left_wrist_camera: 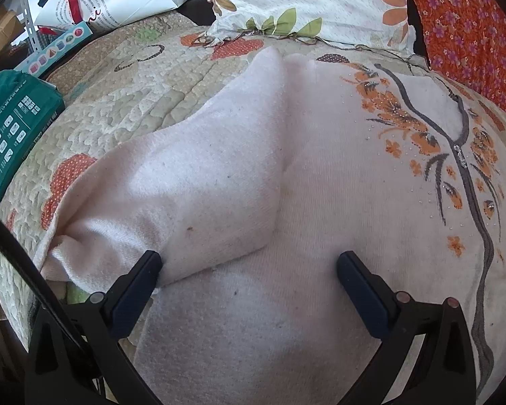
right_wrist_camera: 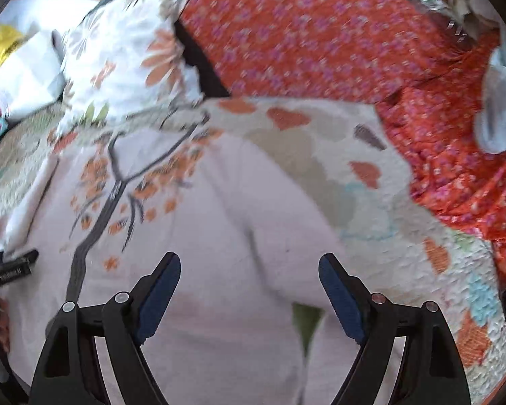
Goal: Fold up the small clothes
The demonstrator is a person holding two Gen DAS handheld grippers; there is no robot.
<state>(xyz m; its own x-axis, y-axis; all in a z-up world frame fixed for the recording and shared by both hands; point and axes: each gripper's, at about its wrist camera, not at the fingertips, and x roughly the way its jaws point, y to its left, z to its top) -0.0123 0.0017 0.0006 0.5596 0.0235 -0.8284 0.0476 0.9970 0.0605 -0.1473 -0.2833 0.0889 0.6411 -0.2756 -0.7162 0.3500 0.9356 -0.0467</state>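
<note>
Nearest in the left wrist view, the left gripper [left_wrist_camera: 249, 265] stands released, jaws wide apart over the pale pink top [left_wrist_camera: 307, 175]; its left finger [left_wrist_camera: 141, 280] touches the edge of the sleeve [left_wrist_camera: 192, 182], which lies folded in across the body of the garment from about 9 o'clock. The right gripper [right_wrist_camera: 249, 268] is likewise spread and holds nothing, hovering above the plain lower part of the same top [right_wrist_camera: 219, 236].

The step in hand looks like the sleeve fold on the left side — laid over, with the grip let go. The next move probably calls for the right gripper to close on the opposite sleeve or side edge toward 3 o'clock and carry it inward to match; the knit is soft and thick, so a firm pinch on a single layer matters.

Farther out, the top rests on a patchwork quilt [left_wrist_camera: 118, 101], its orange flower print [left_wrist_camera: 415, 128] toward 2 o'clock. Beyond, at 12 o'clock, a floral pillow [left_wrist_camera: 303, 0].

The left view alone shows the folded sleeve and a green package [left_wrist_camera: 13, 128] at 9 o'clock; the right view — blurred — alone shows how far the red floral cloth [right_wrist_camera: 337, 44] spreads from 12 to 3 o'clock.
</note>
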